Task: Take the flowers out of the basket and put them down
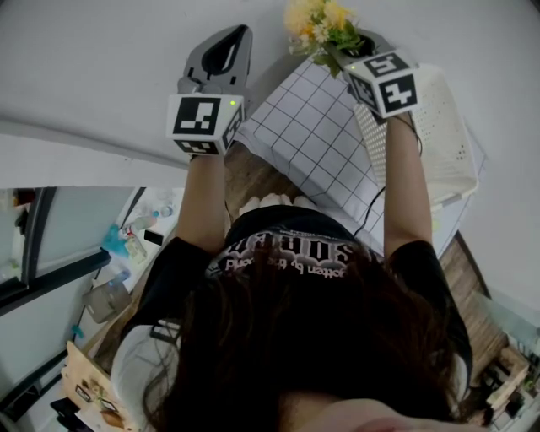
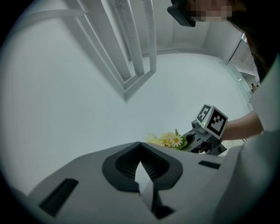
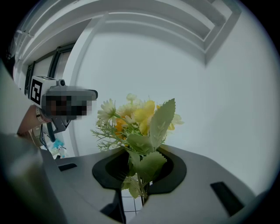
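A bunch of yellow and white flowers (image 1: pixel 319 25) with green leaves is held up in the air, its stems pinched in my right gripper (image 1: pixel 342 49), which is shut on them. In the right gripper view the flowers (image 3: pixel 136 117) rise straight out from between the jaws of the right gripper (image 3: pixel 140 186). The white perforated basket (image 1: pixel 445 135) lies below and to the right of that gripper. My left gripper (image 1: pixel 236 42) is raised beside it on the left, shut with nothing in it. The left gripper view shows the left gripper (image 2: pixel 142 169) with its jaws together, and the flowers (image 2: pixel 168 140) off to the right.
A white cloth with a black grid (image 1: pixel 308 135) covers the table under the basket. A strip of wooden tabletop (image 1: pixel 253 179) shows at its left edge. Loose clutter (image 1: pixel 118 245) lies on the floor at the lower left. A plain white wall fills the background.
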`<action>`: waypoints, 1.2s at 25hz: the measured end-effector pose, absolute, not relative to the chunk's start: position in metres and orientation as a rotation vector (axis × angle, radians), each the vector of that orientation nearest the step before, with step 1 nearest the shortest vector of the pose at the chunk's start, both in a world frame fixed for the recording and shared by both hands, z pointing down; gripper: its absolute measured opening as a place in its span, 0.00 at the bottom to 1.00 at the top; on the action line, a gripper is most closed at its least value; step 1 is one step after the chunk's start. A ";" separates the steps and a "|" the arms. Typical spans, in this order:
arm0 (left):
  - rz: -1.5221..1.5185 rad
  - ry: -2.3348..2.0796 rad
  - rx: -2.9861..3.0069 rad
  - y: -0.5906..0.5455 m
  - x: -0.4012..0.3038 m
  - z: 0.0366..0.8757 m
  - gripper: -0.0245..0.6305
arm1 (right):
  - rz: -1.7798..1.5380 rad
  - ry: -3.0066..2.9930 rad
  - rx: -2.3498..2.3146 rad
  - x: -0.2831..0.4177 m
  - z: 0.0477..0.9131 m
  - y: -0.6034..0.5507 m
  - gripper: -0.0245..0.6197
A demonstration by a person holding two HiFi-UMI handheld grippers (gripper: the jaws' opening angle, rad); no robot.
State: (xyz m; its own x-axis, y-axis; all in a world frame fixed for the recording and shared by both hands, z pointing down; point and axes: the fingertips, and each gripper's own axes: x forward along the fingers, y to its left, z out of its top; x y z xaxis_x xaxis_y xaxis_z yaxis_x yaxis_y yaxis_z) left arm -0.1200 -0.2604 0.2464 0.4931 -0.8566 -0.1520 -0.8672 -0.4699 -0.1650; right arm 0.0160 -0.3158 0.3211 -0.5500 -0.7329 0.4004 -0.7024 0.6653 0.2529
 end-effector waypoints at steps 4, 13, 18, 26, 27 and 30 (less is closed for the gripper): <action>0.074 1.482 -2.527 -0.259 -0.123 0.250 0.04 | -0.088 -2.393 1.096 0.010 0.336 -0.312 0.21; 0.077 1.460 -2.551 -0.255 -0.123 0.259 0.04 | -0.091 -2.325 1.095 0.007 0.373 -0.310 0.21; 0.077 1.464 -2.556 -0.253 -0.124 0.262 0.04 | -0.176 -2.256 1.059 -0.006 0.381 -0.304 0.21; 0.087 1.487 -2.529 -0.253 -0.138 0.258 0.04 | -0.177 -2.235 1.013 -0.030 0.388 -0.302 0.21; 0.088 1.490 -2.528 -0.252 -0.140 0.258 0.04 | -0.170 -2.238 1.010 -0.032 0.389 -0.302 0.21; 0.090 1.497 -2.525 -0.252 -0.145 0.259 0.04 | -0.132 -2.255 0.988 -0.040 0.394 -0.302 0.21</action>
